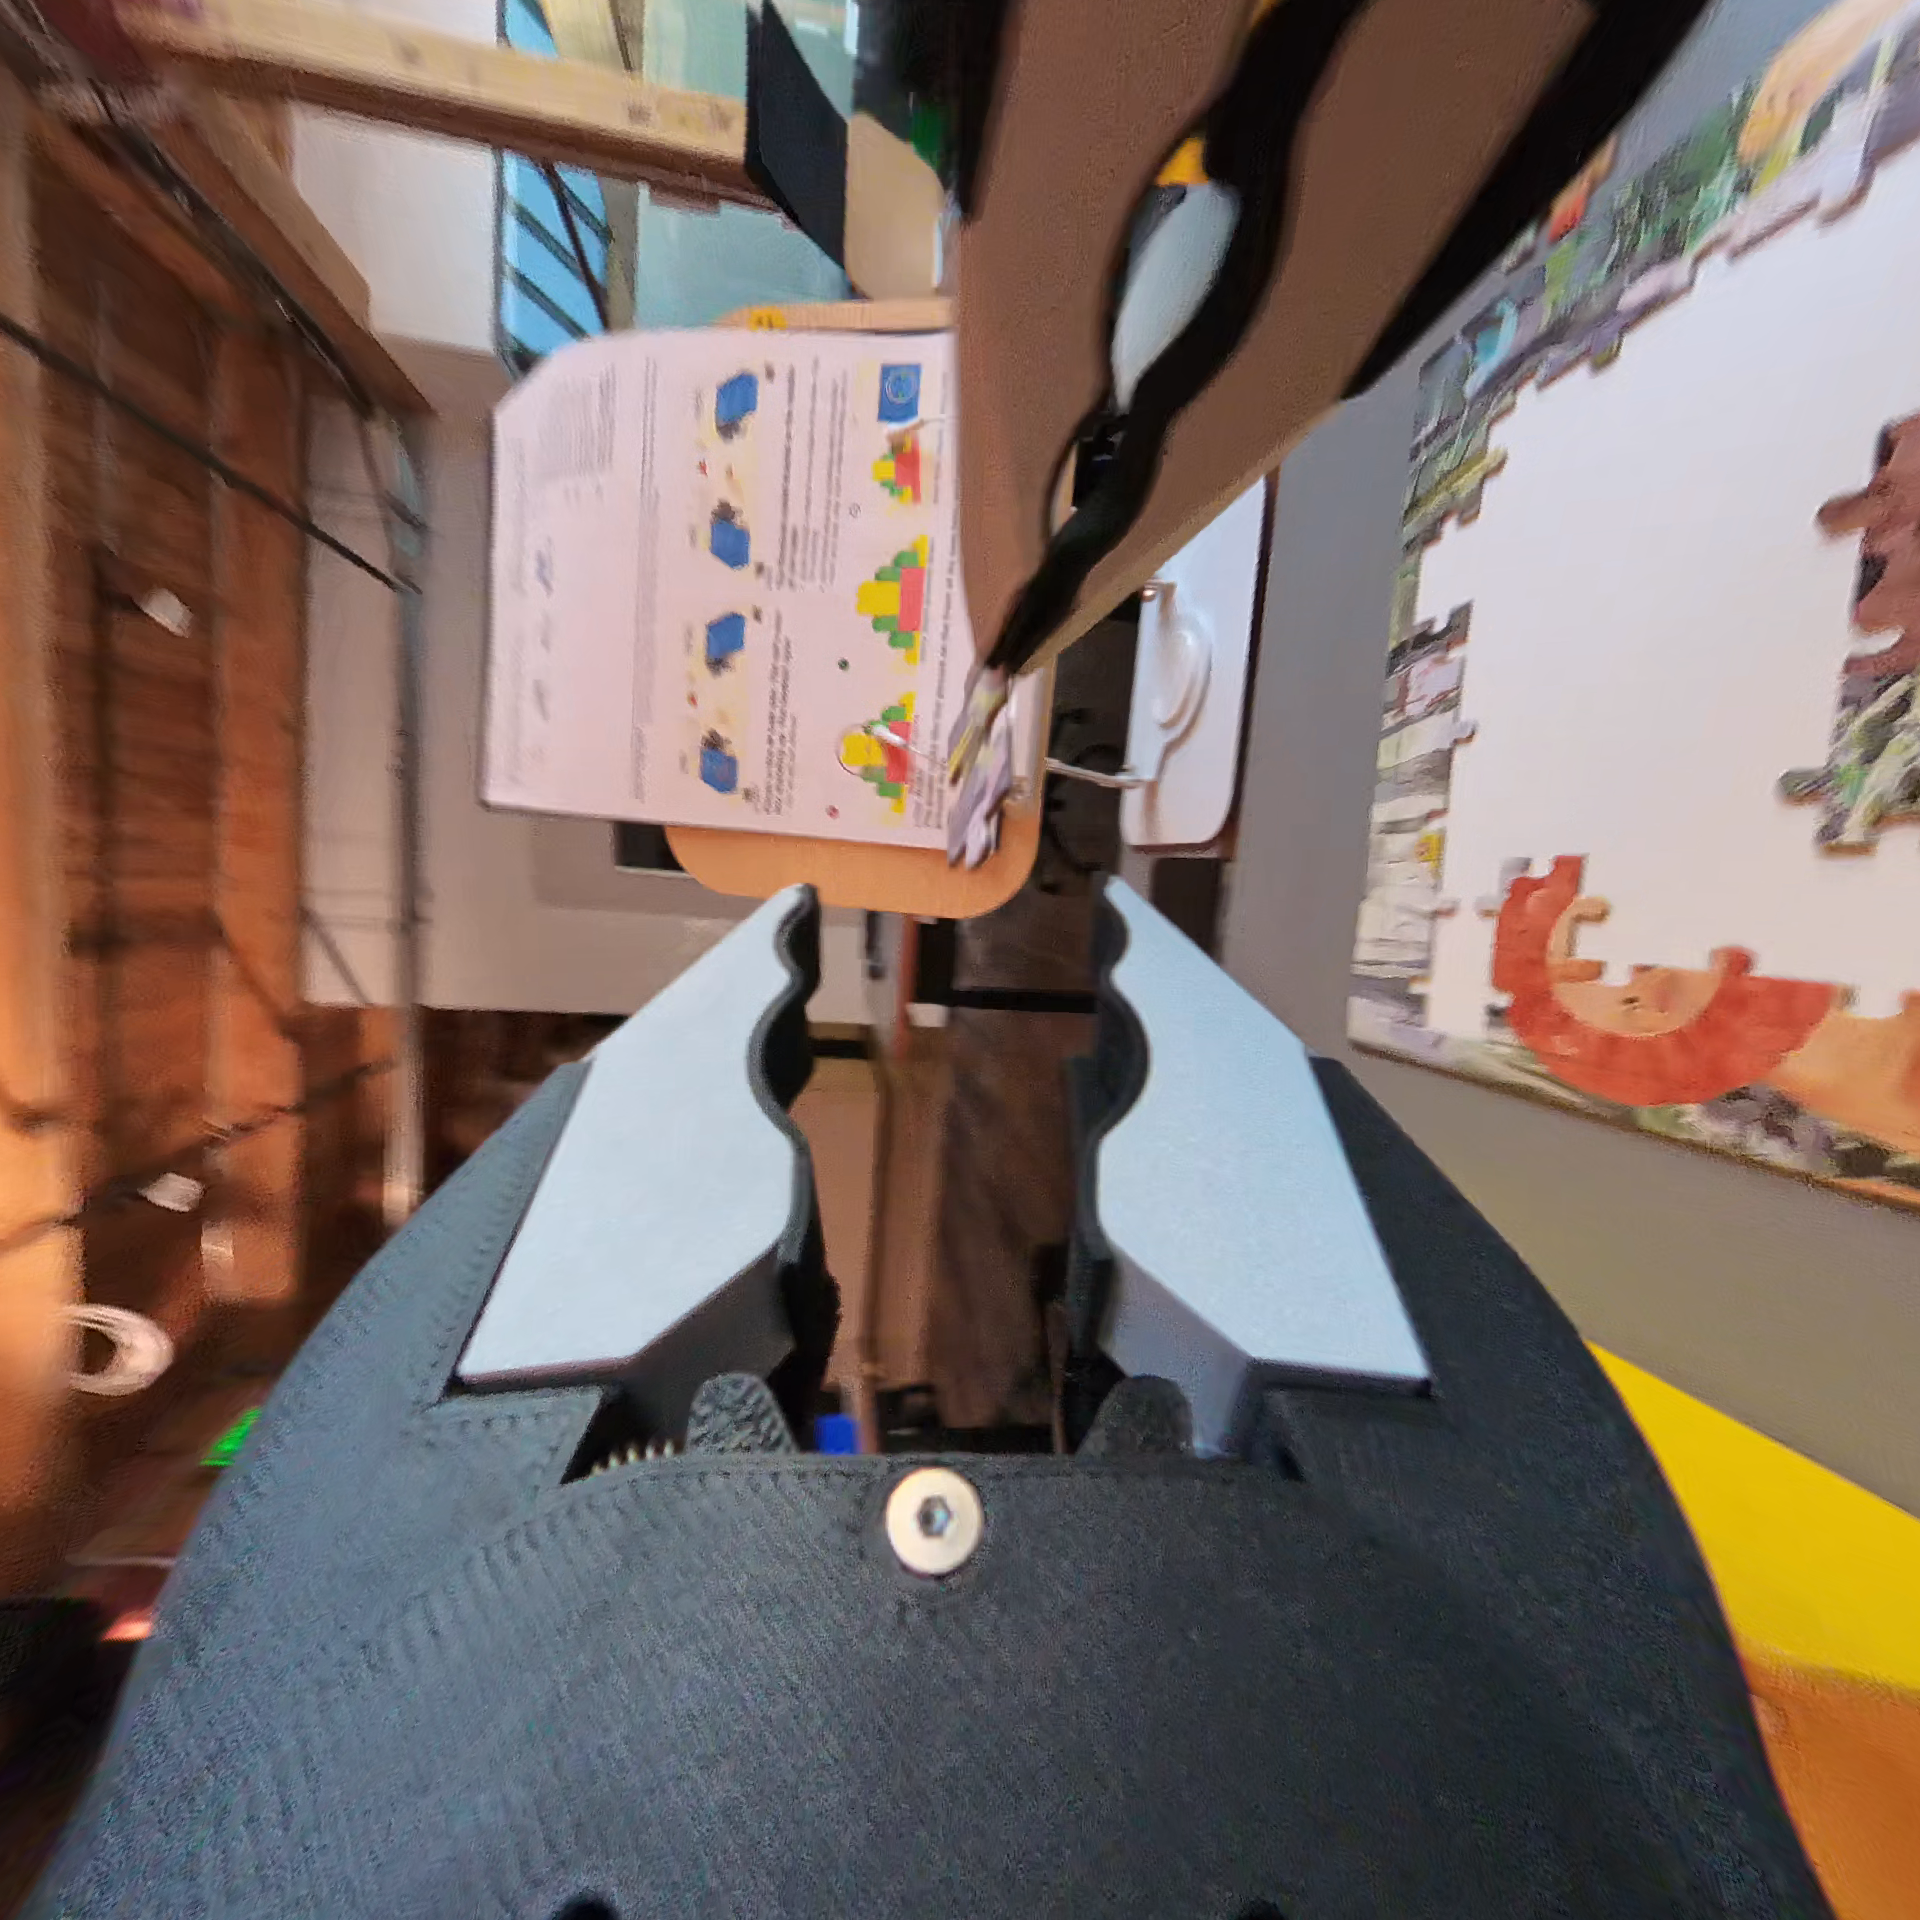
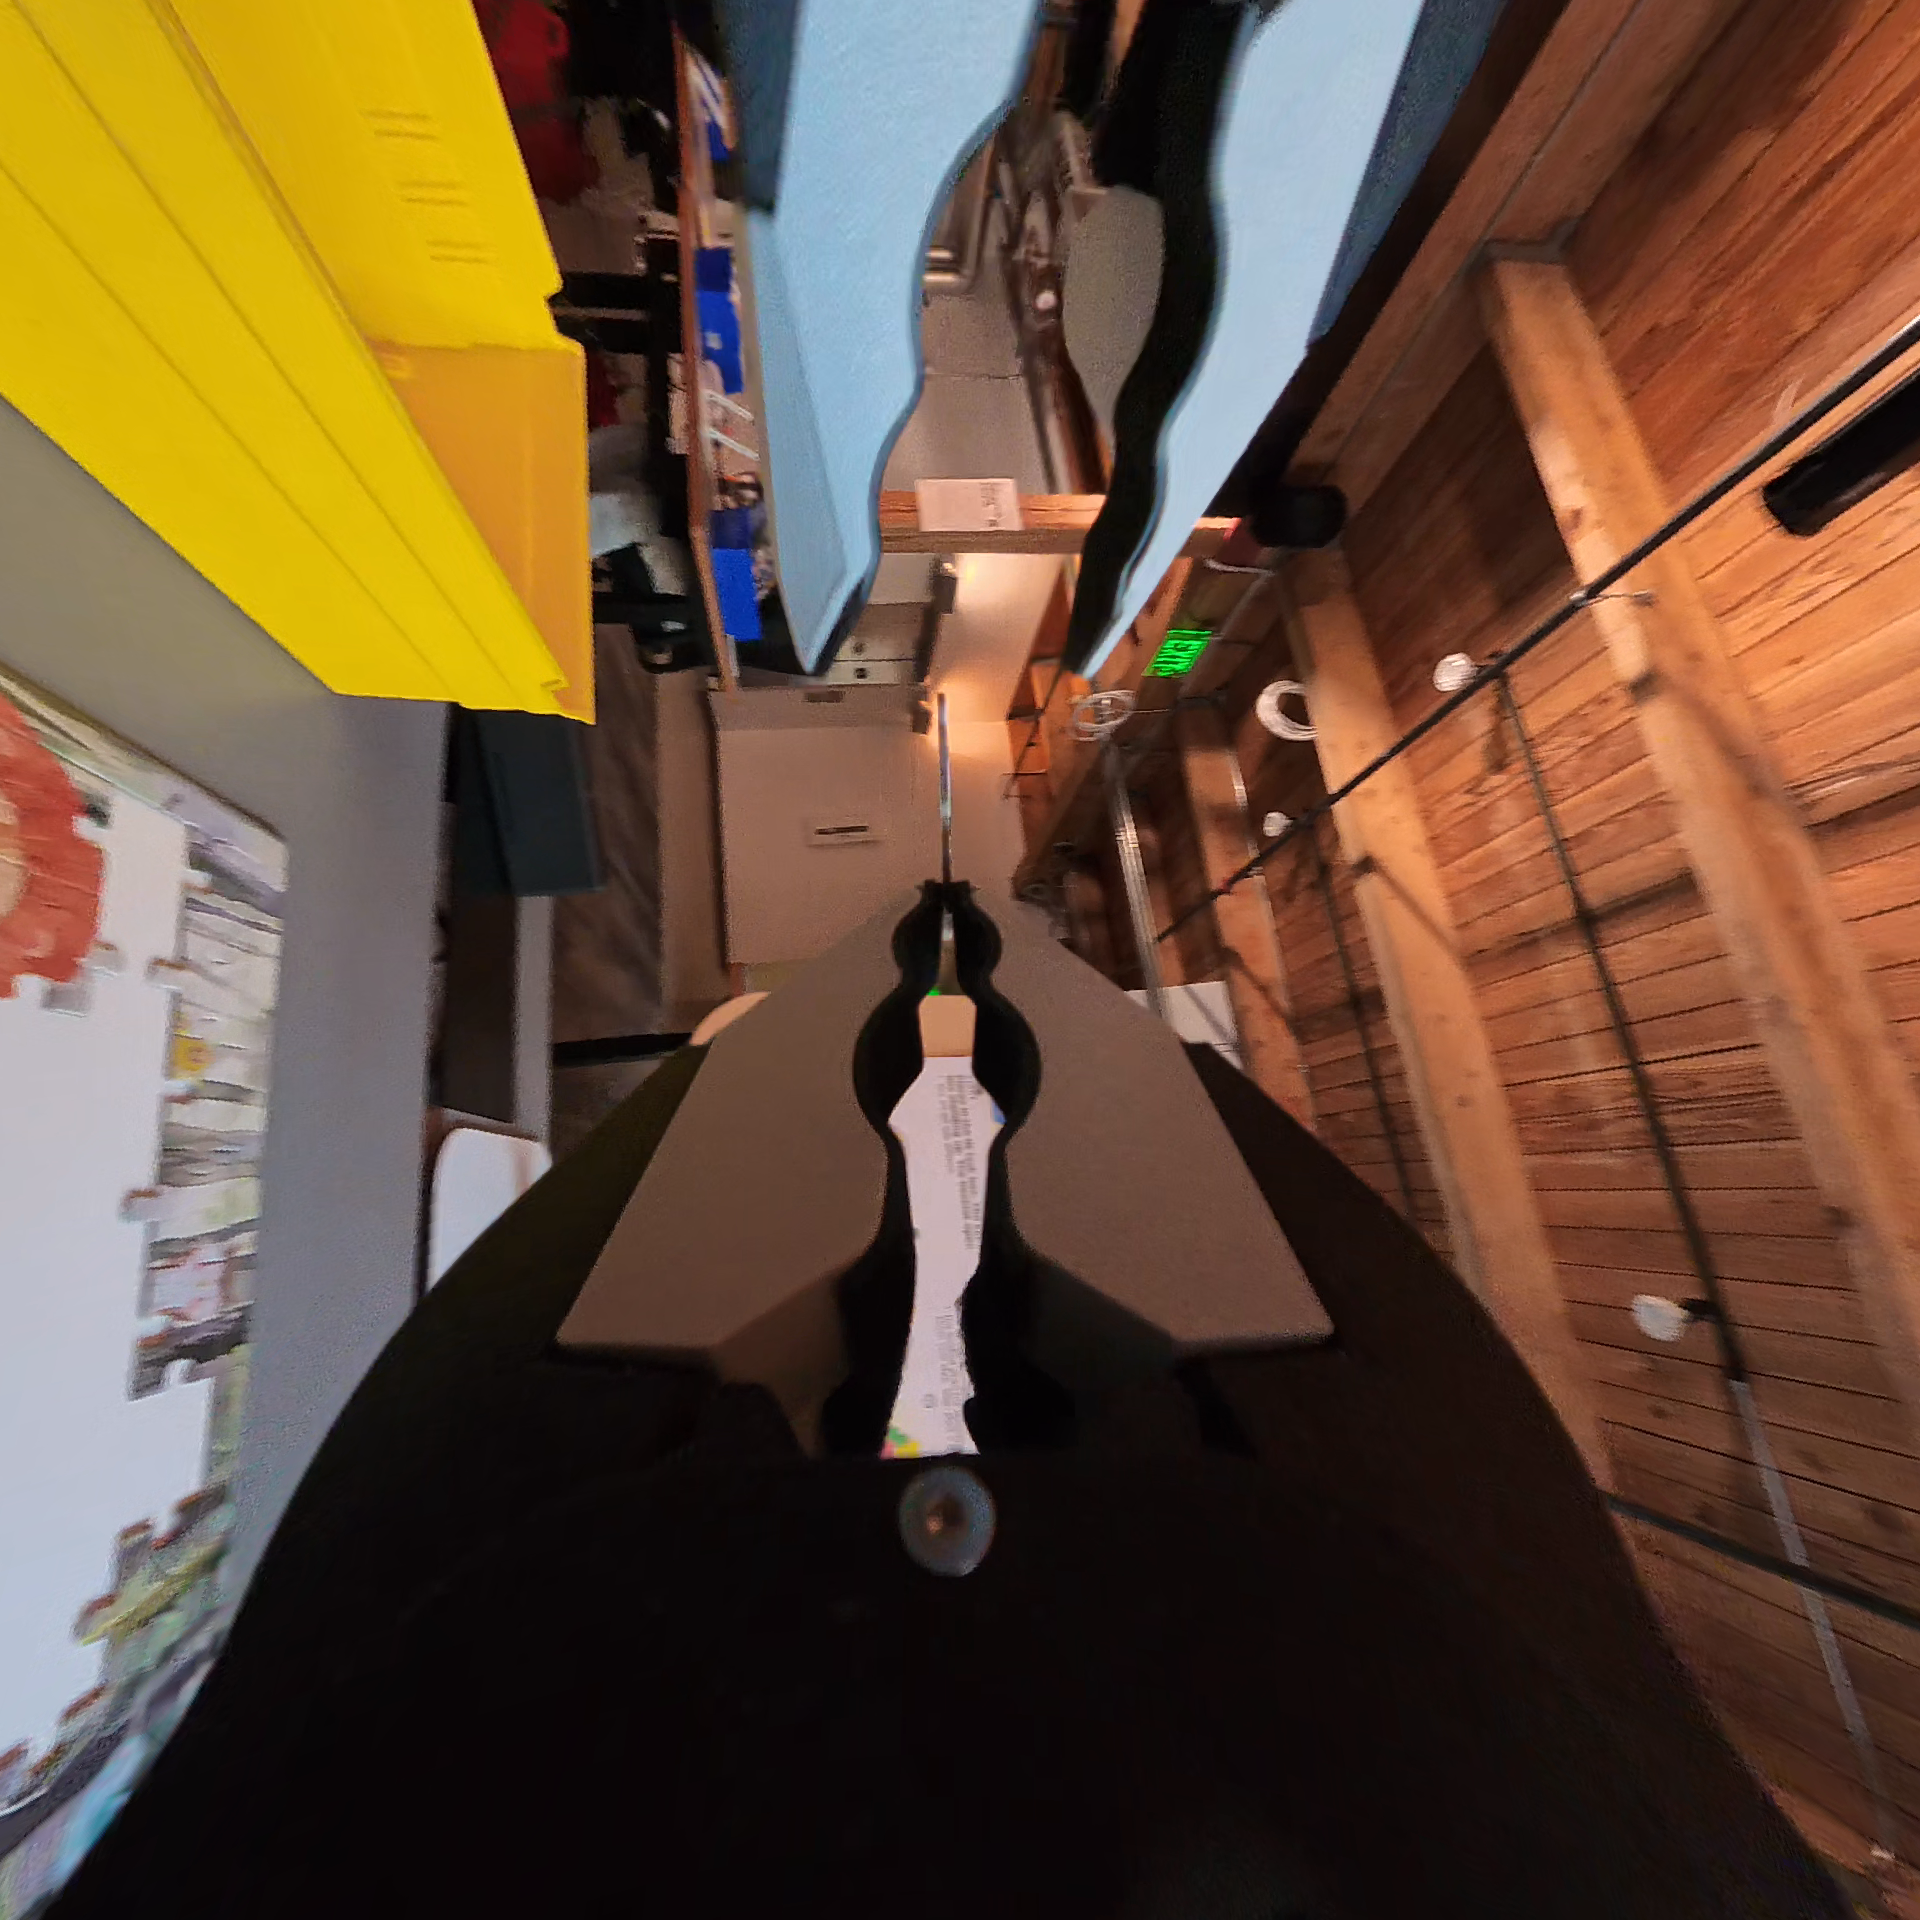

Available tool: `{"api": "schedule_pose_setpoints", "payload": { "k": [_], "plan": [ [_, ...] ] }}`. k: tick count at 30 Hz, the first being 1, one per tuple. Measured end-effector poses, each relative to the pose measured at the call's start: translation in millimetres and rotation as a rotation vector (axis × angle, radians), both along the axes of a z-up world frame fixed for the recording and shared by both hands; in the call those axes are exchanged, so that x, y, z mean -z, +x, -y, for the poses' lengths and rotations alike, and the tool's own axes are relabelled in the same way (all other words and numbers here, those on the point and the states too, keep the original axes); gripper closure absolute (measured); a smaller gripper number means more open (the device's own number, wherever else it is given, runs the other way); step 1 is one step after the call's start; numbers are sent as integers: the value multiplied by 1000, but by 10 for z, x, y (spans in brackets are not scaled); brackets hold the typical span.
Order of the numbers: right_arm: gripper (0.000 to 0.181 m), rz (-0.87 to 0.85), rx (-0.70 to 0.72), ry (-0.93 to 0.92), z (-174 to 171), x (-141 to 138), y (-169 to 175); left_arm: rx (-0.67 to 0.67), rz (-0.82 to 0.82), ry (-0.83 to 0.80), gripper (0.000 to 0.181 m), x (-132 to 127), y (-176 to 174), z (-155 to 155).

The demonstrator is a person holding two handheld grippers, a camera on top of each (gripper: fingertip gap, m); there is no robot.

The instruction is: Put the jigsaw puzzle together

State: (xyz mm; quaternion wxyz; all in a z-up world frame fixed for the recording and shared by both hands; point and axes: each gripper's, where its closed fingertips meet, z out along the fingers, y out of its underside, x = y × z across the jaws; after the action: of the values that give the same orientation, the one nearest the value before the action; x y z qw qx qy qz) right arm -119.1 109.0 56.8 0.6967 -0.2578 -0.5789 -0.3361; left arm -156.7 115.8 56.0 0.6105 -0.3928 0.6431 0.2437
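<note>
- The left gripper (image 1: 956, 914) has a black, ribbed printed body, broad and rounded toward the camera.
- Its two fingers (image 1: 665, 1174) are faced with flat pale grey plates, their inner edges wavy and lined in black.
- A silver hex-socket screw (image 1: 933, 1521) sits at the body's centre; a small brass gear (image 1: 634, 1460) shows beside the left finger's base.
- The right gripper (image 2: 945, 894) has the same build: dark body, grey-faced fingers (image 2: 769, 1174), scalloped black inner edges, one centre screw (image 2: 945, 1522).

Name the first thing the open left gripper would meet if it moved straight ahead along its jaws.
Probably the wooden clipboard with a printed white sheet, directly beyond the left gripper. The right gripper, holding a puzzle piece, hangs just above that line. Depth is uncertain.
</note>
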Motion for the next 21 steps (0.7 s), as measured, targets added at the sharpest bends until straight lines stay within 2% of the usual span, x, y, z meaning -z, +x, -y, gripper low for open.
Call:
{"api": "schedule_pose_setpoints", "payload": {
  "k": [2,4,7,9,11,12,14,17,20,21],
  "plan": [
    [181,11,4,49,22,-36,9,4,89,-118,125,-88,-104,-7],
    [181,26,-3,56,31,-31,5,44,195,-303,140,-124,-165,27],
    [181,54,-75,89,144,-50,-43,186,405,-799,141,-113,-135,150],
    [181,89,-144,105,252,-51,-99,331,514,-1203,133,-116,-107,277],
    [181,114,-206,137,374,-67,-159,519,629,-1504,133,-252,-99,356],
    [181,120,-228,150,423,-76,-183,609,676,-1592,145,-332,-104,370],
    [181,129,-252,160,477,-75,-221,649,729,-1687,148,-347,-109,306],
    [181,156,-288,152,525,-18,-282,615,628,-1853,148,-158,-60,404],
    [181,175,-318,125,550,52,-331,597,504,-1993,162,17,8,566],
    [180,176,-310,127,538,51,-330,585,473,-2012,174,77,24,582]
  ]
}}
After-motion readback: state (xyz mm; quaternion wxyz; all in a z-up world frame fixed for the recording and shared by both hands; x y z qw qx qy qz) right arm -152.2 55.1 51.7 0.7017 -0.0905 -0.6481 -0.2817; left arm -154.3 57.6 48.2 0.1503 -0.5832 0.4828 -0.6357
